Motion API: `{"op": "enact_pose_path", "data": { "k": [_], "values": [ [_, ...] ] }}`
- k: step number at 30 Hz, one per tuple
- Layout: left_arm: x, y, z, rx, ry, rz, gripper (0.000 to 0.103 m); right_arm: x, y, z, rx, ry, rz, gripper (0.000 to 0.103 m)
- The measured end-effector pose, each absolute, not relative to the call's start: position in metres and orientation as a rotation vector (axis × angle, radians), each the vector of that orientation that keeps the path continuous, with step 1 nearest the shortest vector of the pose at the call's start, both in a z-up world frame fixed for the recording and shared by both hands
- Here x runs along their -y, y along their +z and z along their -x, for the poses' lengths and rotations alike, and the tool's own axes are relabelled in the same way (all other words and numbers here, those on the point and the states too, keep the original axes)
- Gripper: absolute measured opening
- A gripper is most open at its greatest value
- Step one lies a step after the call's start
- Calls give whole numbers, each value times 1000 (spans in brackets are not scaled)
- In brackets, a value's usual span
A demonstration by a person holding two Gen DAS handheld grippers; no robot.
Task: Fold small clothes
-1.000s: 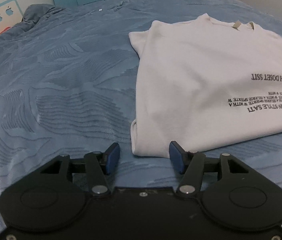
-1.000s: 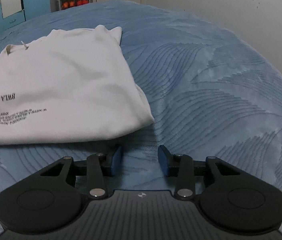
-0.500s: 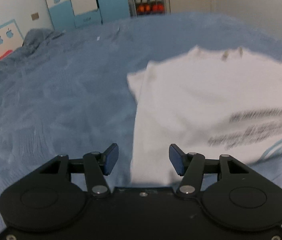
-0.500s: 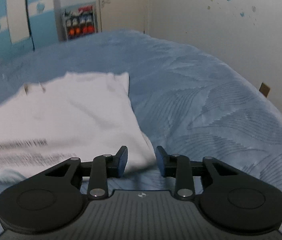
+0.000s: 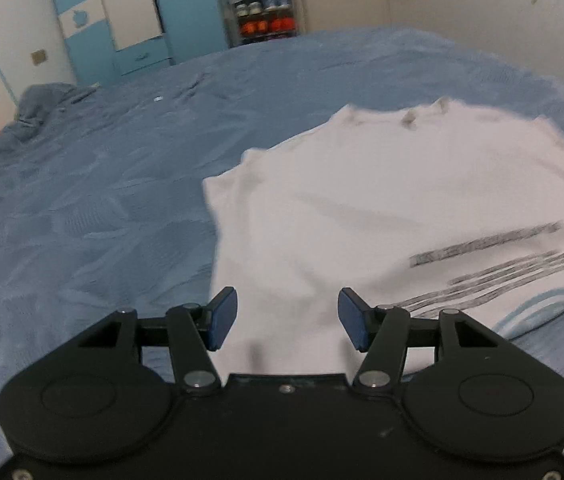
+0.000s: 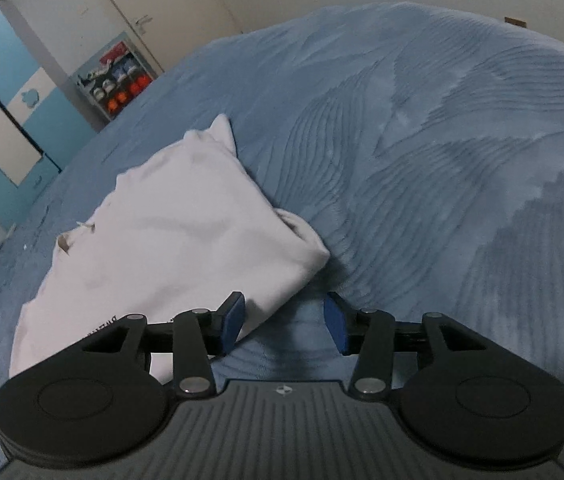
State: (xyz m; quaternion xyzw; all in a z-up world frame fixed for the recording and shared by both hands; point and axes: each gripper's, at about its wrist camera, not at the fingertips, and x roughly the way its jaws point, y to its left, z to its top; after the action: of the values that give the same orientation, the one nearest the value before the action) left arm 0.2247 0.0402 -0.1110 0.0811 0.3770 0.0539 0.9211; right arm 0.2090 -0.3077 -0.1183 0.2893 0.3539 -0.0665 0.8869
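**White T-shirt on the blue bed, both grippers spread wide**

A white T-shirt [image 5: 321,216] lies partly folded on a blue bedspread [image 5: 82,208] with a wavy raised pattern. In the left wrist view it fills the centre and right of the frame, its neckline toward the top and blurred lines of black printed text [image 5: 501,264] at the right, with a pale blue stripe at the lower right edge. The near edge of the shirt runs down between the fingers of the left gripper [image 5: 287,318]; the blue pads stand far apart and grasp nothing, though whether they touch the cloth cannot be told.

In the right wrist view the T-shirt [image 6: 170,240] sits in the left centre of the frame, its folded corner pointing right. The right gripper [image 6: 283,322] is also released, fingers spread: the left pad [image 6: 232,318] overlaps the shirt's lower edge, the other is over bare bedspread [image 6: 441,140].

At the upper left of both views stand blue-and-white wardrobes [image 5: 122,20] and a shelf of shoes [image 5: 264,12]. A bunched blue cloth [image 5: 42,100] lies at the bed's far left.
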Motion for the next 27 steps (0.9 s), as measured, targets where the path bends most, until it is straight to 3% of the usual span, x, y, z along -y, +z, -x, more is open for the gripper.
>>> {"op": "enact_pose_path", "data": {
  "k": [5,11,14,15,17,19,21,27],
  "values": [
    [-53,-126,-233,-802,138,-162,58,301,-118,-225,-711,-156,-576,57],
    [-53,-138,-227,-818,142,-196,58,293,-121,-247,-735,-166,-495,70],
    [-57,-148,-230,-841,145,-192,58,291,-124,-258,-770,-164,-498,81],
    [-58,-152,-230,-848,149,-189,58,290,-125,-261,-780,-161,-497,80],
    [-60,-156,-230,-853,158,-186,58,287,-125,-265,-784,-173,-450,63],
    [-59,-157,-230,-847,166,-187,58,284,-123,-263,-767,-169,-407,31],
    [-57,-158,-230,-844,166,-200,58,284,-119,-259,-740,-154,-402,13],
    [-57,-155,-231,-849,168,-198,58,284,-108,-251,-689,-153,-412,6]
  ]
}}
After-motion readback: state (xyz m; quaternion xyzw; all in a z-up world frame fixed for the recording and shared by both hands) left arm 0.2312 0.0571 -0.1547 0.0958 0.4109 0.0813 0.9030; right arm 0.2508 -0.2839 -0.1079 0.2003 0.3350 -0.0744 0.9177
